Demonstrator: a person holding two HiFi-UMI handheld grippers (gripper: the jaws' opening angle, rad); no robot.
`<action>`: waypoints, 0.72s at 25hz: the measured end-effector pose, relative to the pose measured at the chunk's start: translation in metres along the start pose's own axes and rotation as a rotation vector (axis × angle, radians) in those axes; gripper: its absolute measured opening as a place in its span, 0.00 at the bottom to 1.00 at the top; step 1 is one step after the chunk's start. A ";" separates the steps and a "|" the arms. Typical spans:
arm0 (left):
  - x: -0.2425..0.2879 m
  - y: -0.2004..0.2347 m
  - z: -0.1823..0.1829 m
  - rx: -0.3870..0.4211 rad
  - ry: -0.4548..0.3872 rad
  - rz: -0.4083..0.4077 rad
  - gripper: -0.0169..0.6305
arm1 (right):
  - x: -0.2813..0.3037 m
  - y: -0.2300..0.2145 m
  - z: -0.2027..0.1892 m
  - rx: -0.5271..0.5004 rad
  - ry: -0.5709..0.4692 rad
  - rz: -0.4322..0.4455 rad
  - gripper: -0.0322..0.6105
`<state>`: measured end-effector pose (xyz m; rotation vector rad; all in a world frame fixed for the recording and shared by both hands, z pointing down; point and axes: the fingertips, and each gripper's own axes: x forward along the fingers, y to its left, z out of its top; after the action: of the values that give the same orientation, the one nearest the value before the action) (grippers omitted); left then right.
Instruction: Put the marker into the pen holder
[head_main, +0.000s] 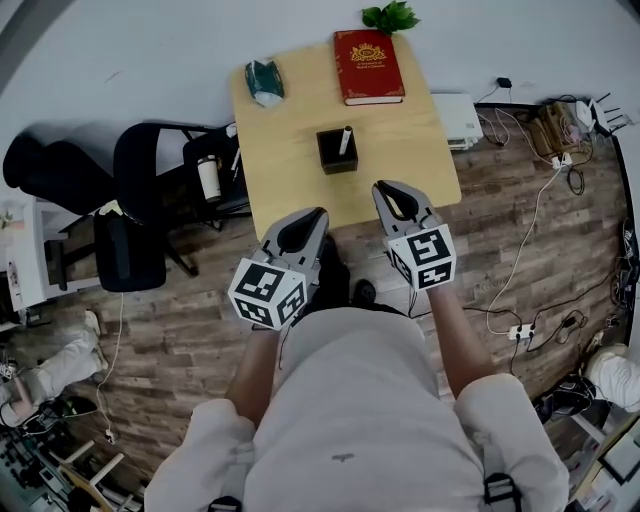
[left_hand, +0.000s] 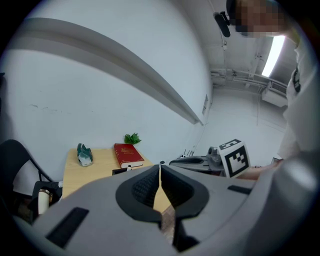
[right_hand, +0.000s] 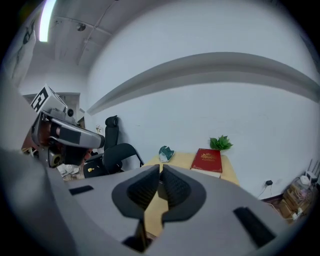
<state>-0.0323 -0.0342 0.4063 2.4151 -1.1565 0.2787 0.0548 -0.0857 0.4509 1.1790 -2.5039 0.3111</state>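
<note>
Already the marker (head_main: 346, 138) stands tilted in the black pen holder (head_main: 335, 158), at 12 o'clock from my 2 tongs. Both my left gripper (head_main: 318, 213) and right gripper (head_main: 384, 187) are pressed together, empty. I'd judge it best to draw away level, clear of the pen holder.

At upper centre we see a table (head_main: 290, 195) of pale, smooth, matt wood, a red book (head_main: 368, 66) with a faintly glossy cover, and a matt black pen holder (head_main: 330, 158). The floor (head_main: 190, 330) looks like rough, weathered planks. The left gripper (head_main: 318, 214) and right gripper (head_main: 381, 188) look like matt grey plastic, with ribbed black pads (left_hand: 145, 187).
</note>
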 end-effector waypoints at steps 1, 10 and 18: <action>-0.003 -0.005 -0.002 0.002 -0.003 0.003 0.05 | -0.008 0.004 0.001 -0.001 -0.009 0.005 0.08; -0.036 -0.059 -0.024 0.005 -0.020 0.019 0.05 | -0.082 0.032 0.006 -0.025 -0.080 0.027 0.06; -0.057 -0.091 -0.035 0.026 -0.037 0.033 0.05 | -0.134 0.056 0.014 -0.049 -0.143 0.042 0.05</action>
<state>0.0029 0.0712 0.3884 2.4355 -1.2175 0.2620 0.0871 0.0383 0.3807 1.1692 -2.6456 0.1800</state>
